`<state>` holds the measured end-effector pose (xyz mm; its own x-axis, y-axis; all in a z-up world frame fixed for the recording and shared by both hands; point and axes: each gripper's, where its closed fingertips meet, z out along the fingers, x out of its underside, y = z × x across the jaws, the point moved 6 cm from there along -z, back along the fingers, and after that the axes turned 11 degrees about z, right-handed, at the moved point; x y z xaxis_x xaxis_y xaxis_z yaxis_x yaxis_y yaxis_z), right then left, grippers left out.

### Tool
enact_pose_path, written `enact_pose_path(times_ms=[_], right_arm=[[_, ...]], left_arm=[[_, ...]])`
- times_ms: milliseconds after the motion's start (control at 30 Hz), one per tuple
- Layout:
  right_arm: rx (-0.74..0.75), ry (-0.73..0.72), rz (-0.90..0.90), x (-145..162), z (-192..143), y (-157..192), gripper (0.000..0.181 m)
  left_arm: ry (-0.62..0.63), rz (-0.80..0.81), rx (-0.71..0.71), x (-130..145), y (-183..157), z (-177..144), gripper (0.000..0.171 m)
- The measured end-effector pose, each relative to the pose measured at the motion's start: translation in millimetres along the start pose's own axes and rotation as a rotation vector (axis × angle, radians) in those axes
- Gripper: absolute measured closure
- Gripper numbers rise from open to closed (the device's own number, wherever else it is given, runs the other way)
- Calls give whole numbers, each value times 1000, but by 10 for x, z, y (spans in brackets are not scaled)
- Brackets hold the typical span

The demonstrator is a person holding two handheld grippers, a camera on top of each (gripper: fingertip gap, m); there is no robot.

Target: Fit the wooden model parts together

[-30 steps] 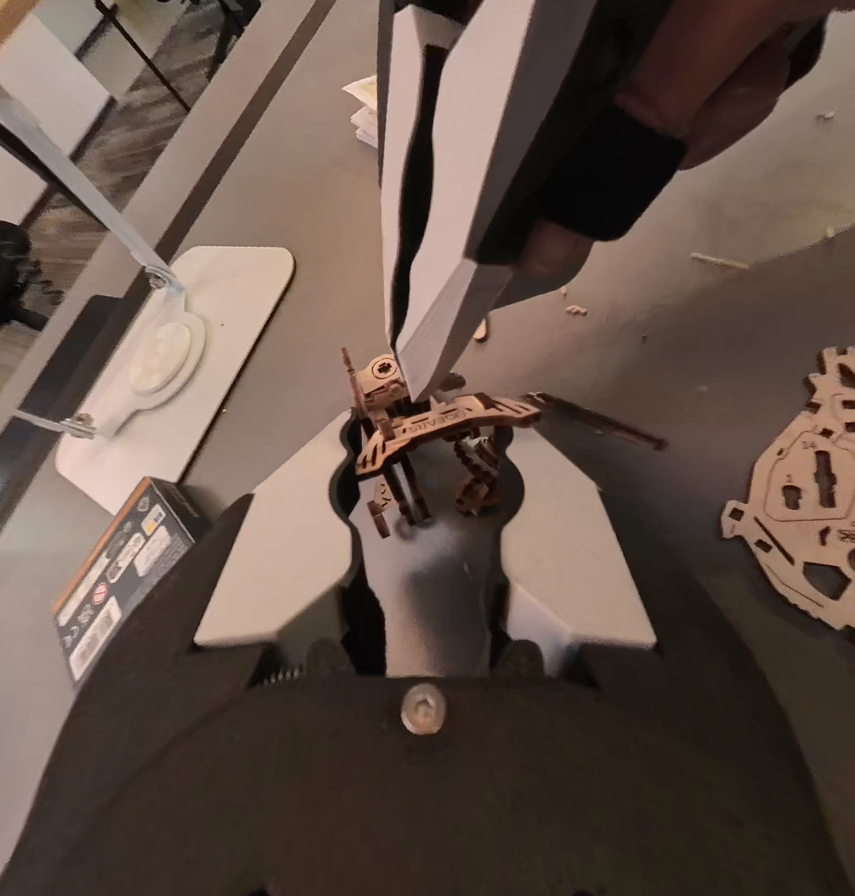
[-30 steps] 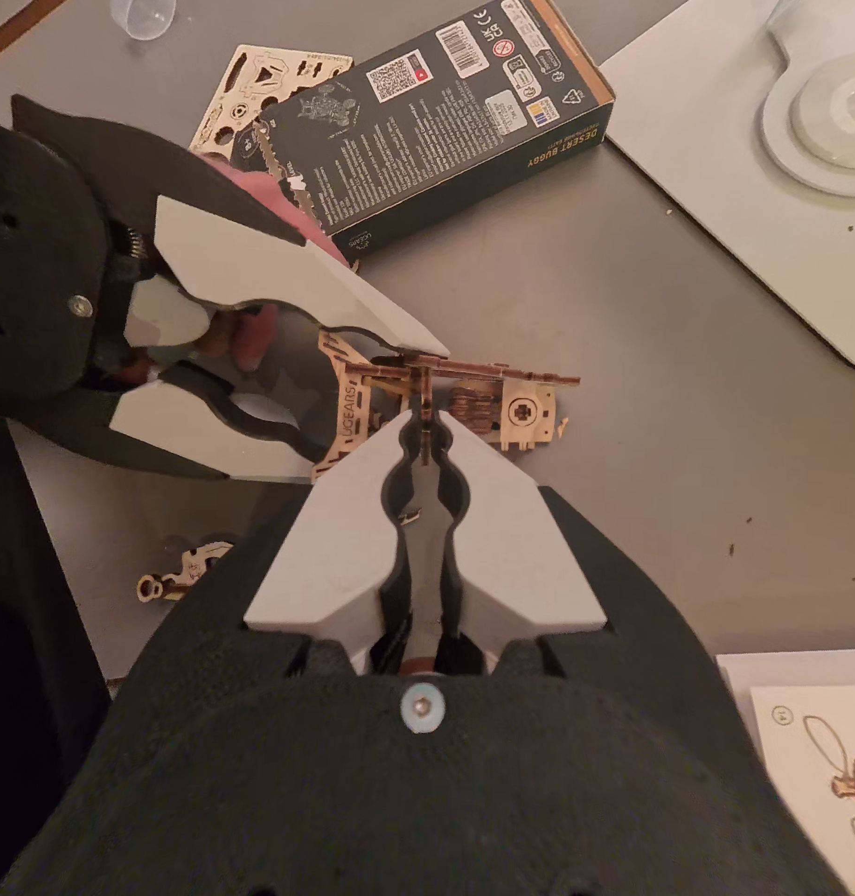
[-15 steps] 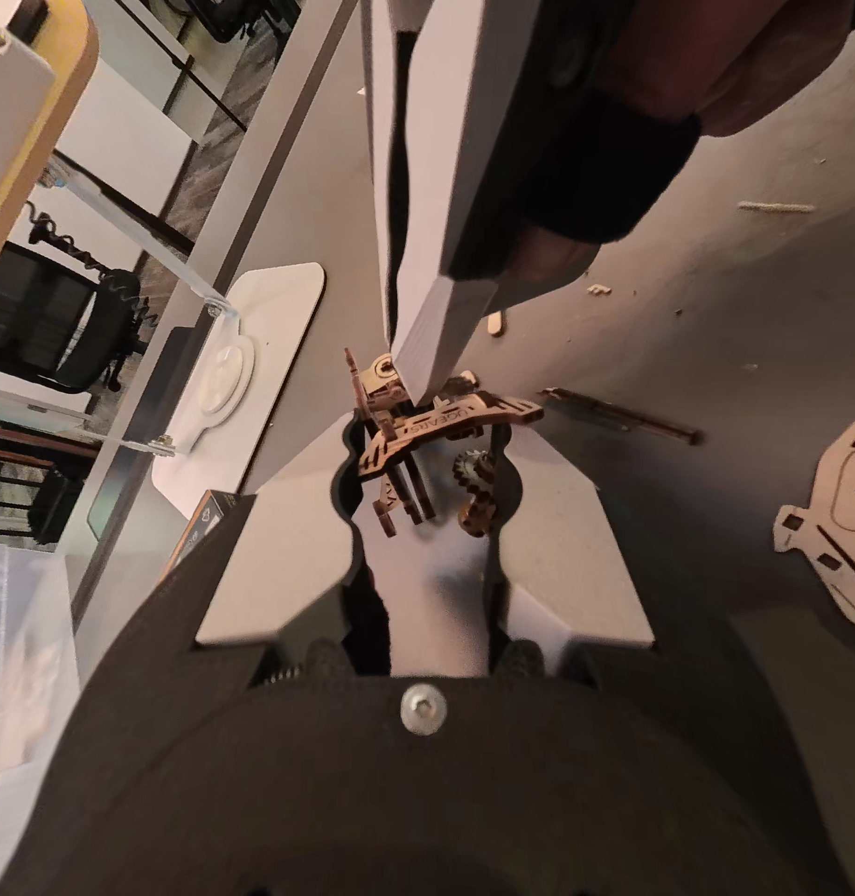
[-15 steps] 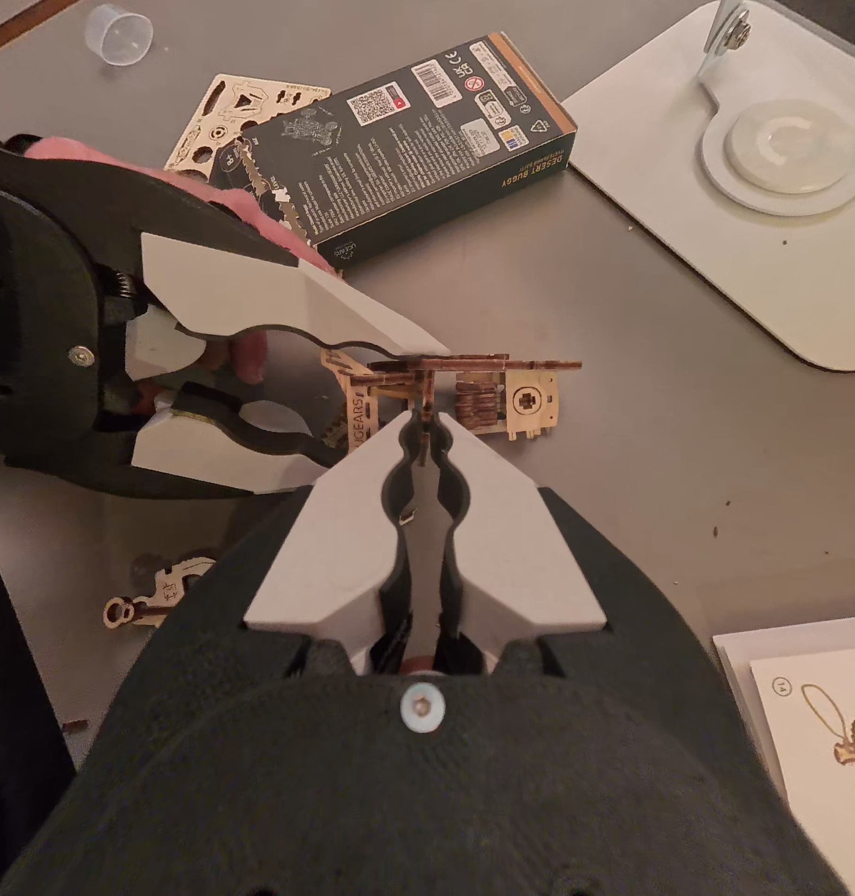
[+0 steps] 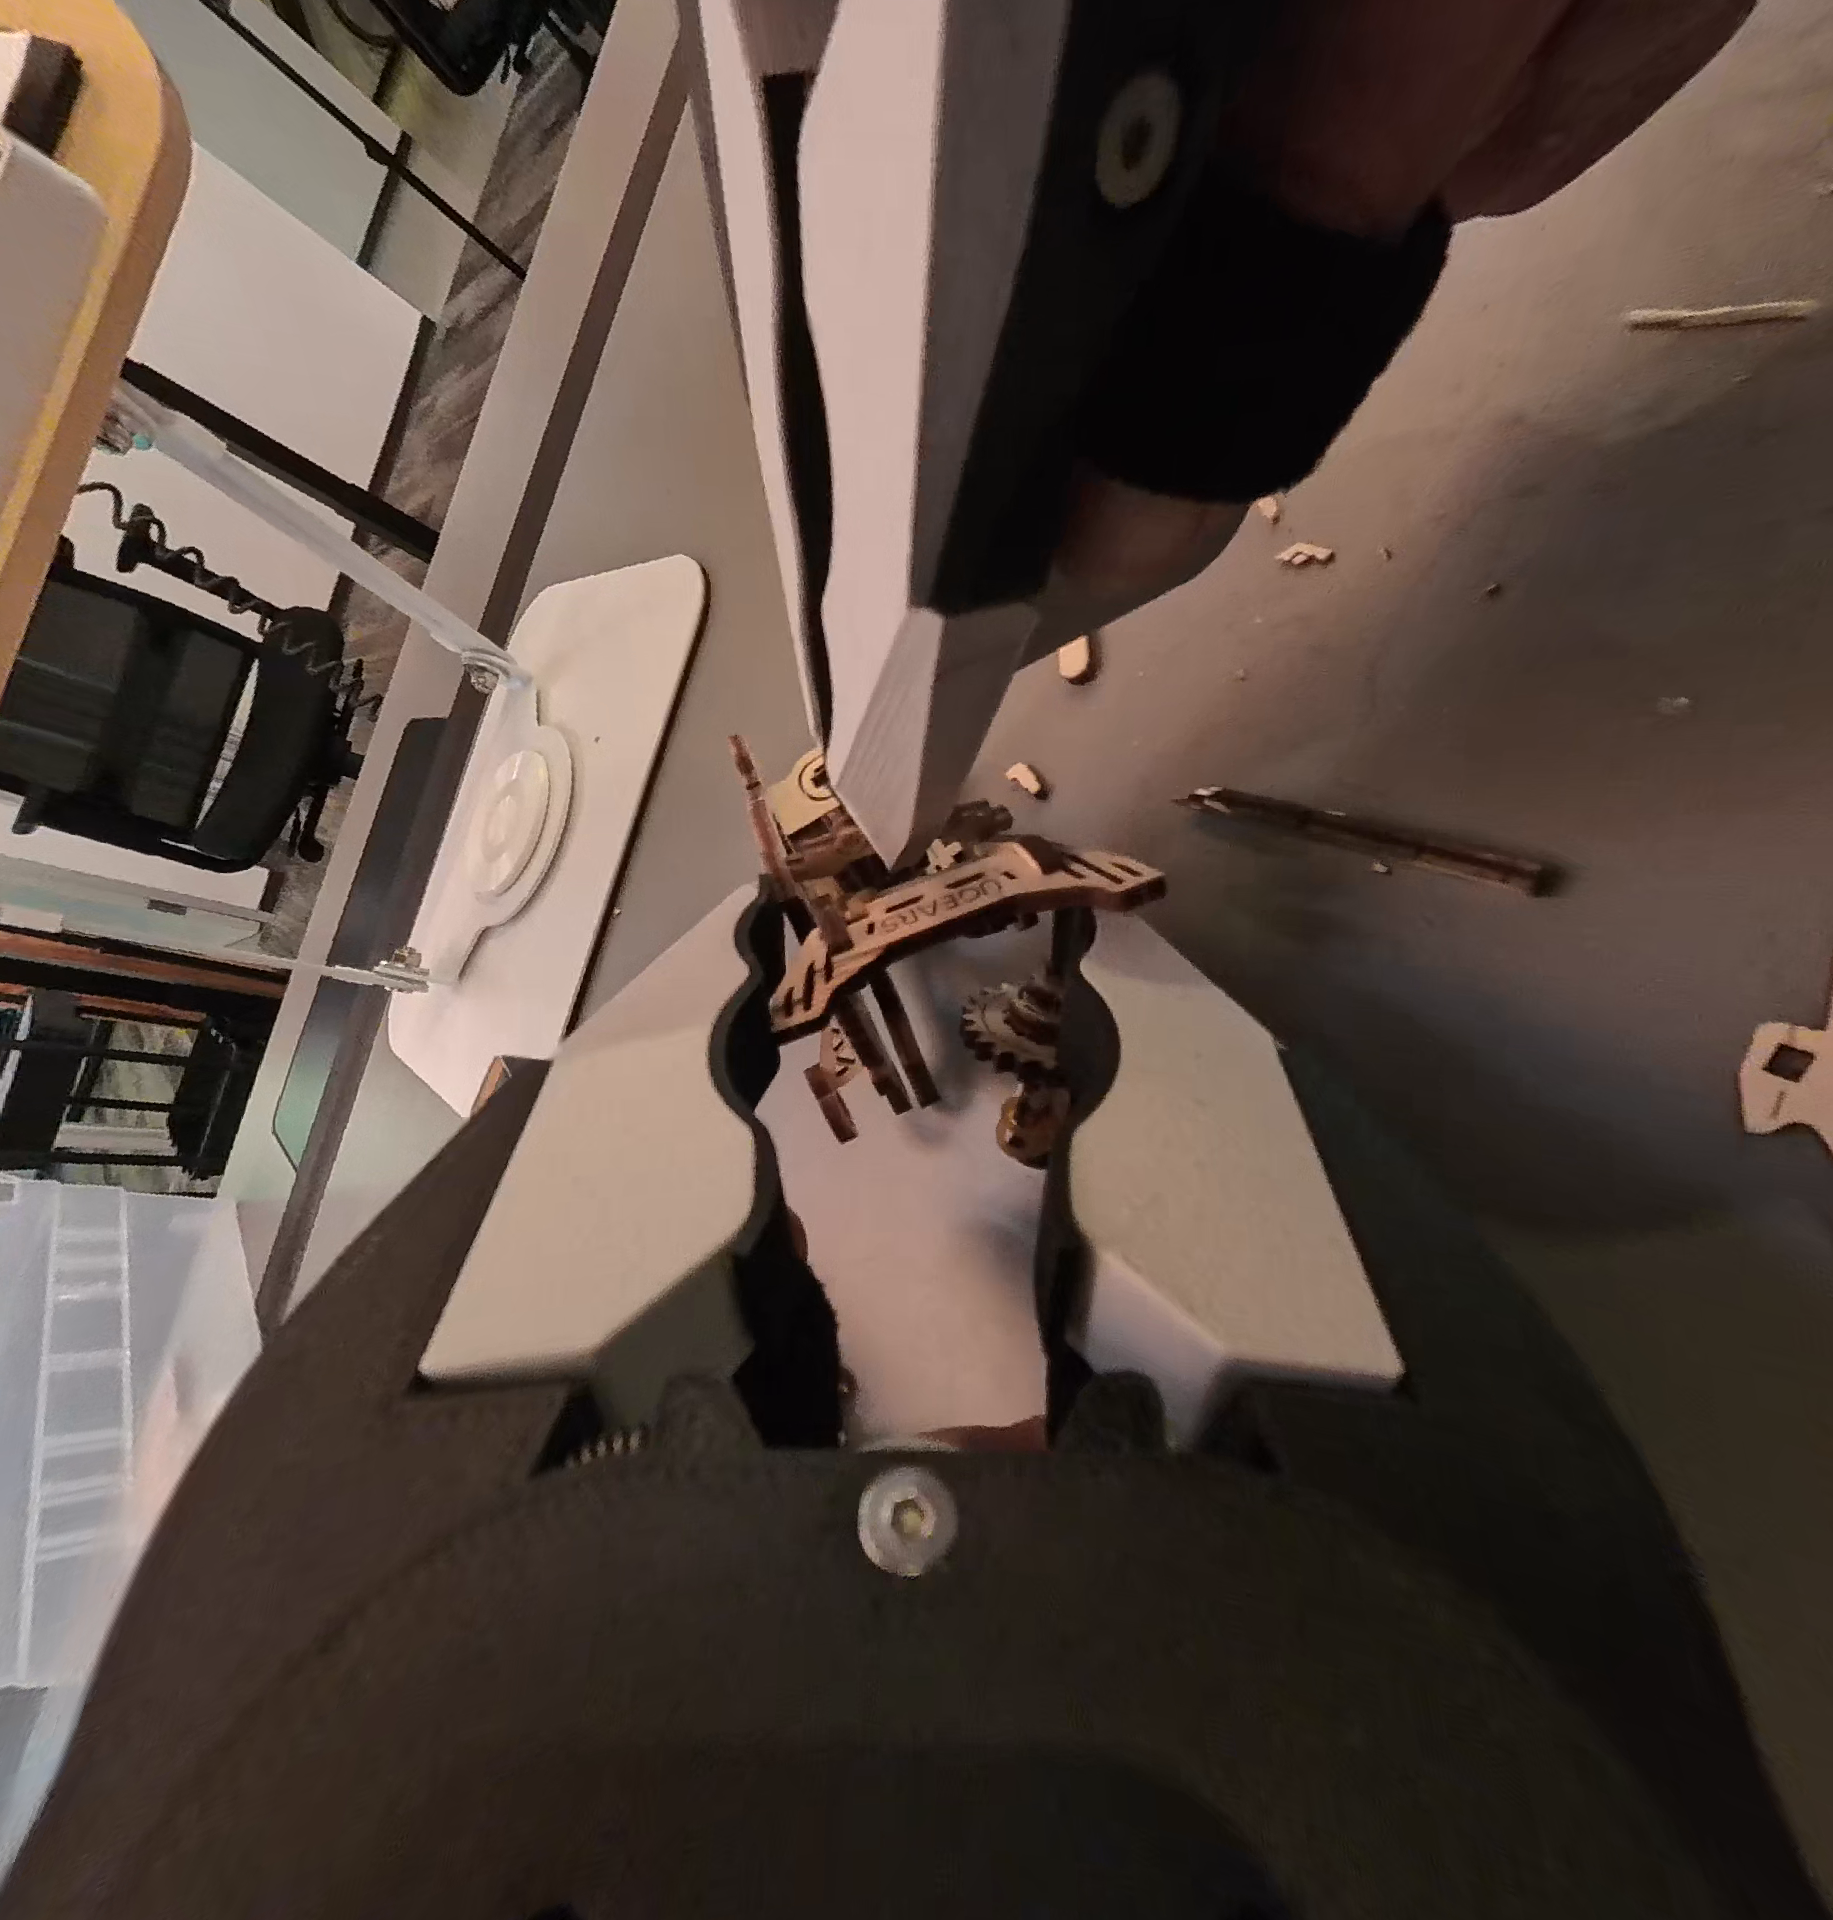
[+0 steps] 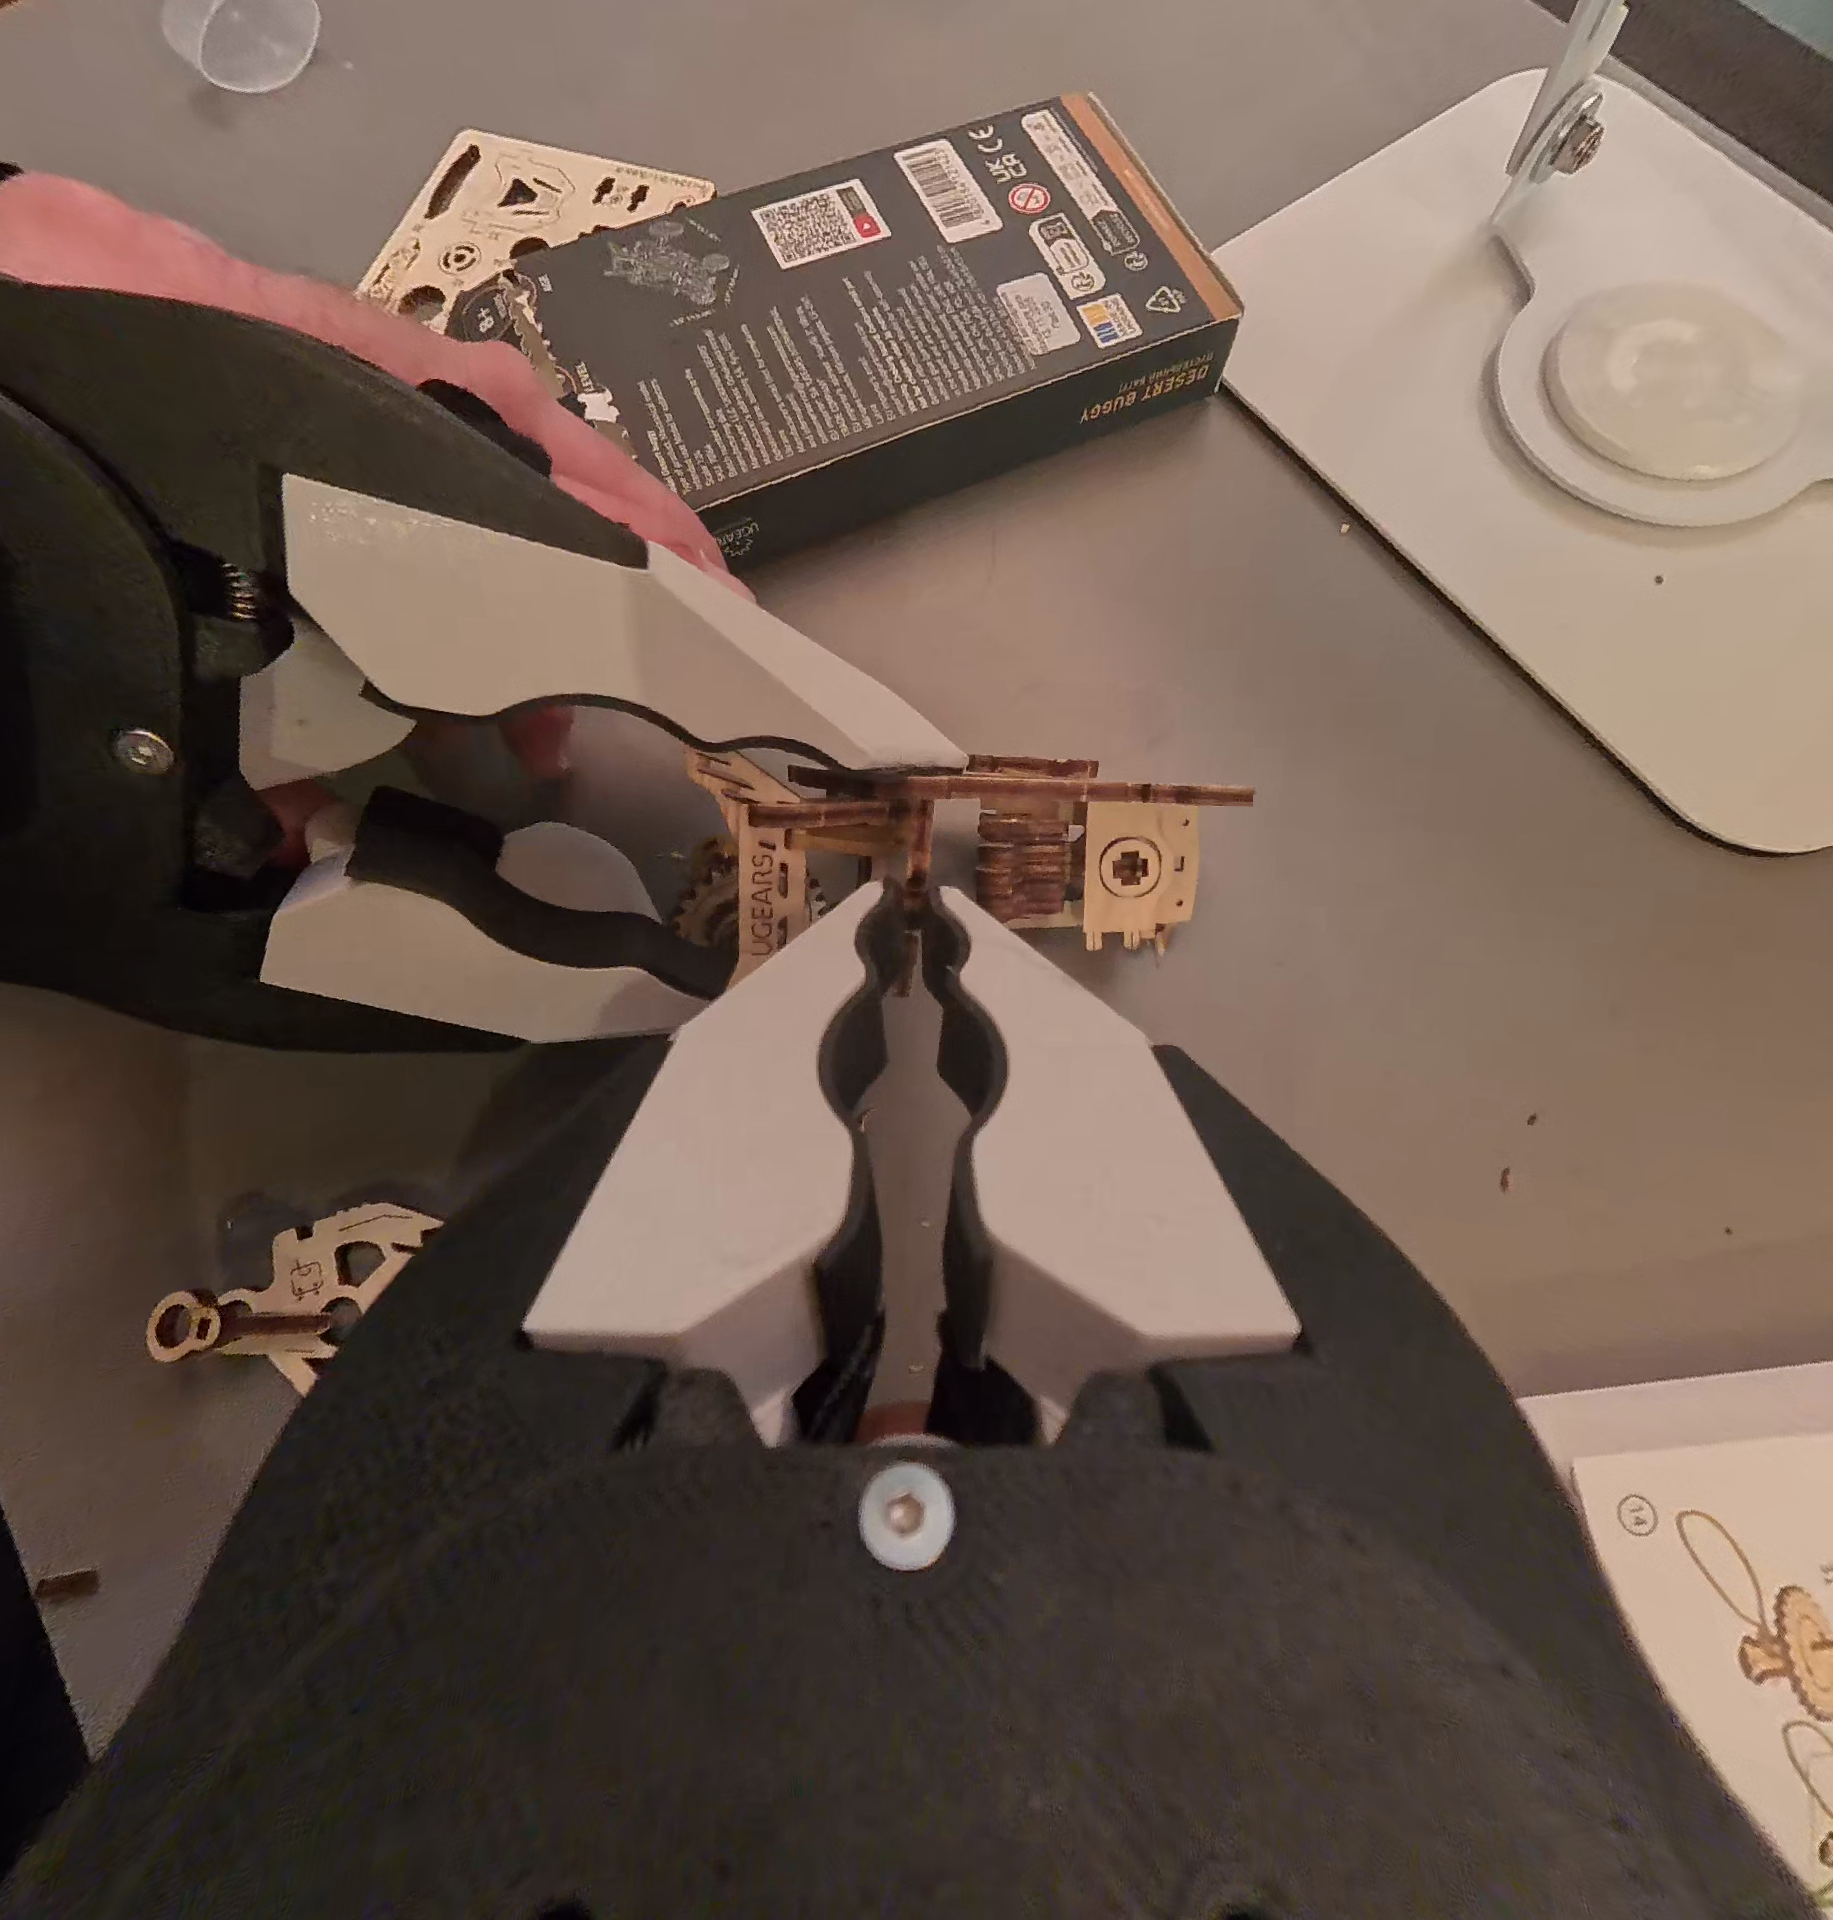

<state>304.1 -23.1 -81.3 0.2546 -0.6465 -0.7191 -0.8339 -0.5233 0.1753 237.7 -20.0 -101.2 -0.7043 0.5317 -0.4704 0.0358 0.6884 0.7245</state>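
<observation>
At the centre of both views, we see the half-built wooden model held off the grey counter by two handheld grippers. The right gripper, filling the lower half of its own view, has its jaws clamped together on a thin wooden tab that hangs from the model's underside. The left gripper reaches in from the left of that frame; its jaws stand partly apart, the upper one pressed on the model's flat top strip and the lower one against the side panel beside a small gear. In the left wrist view we see the model spanning the gap between that gripper's tips, while the right gripper comes down from the top of the frame onto it.

Behind the model, at upper centre of the right wrist view, lies a dark product box over a punched-out wooden sheet. A white base plate sits at upper right, a clear cup at upper left, a loose wooden key piece at lower left, and an instruction page at lower right.
</observation>
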Motion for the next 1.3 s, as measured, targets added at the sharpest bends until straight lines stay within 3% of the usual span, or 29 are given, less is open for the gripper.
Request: enact_pose_path(times_ms=[1300], right_arm=[[-19, -14, -124, -118, 1, -43, 181]], left_arm=[[35, 8, -10, 51, 45, 23, 126]])
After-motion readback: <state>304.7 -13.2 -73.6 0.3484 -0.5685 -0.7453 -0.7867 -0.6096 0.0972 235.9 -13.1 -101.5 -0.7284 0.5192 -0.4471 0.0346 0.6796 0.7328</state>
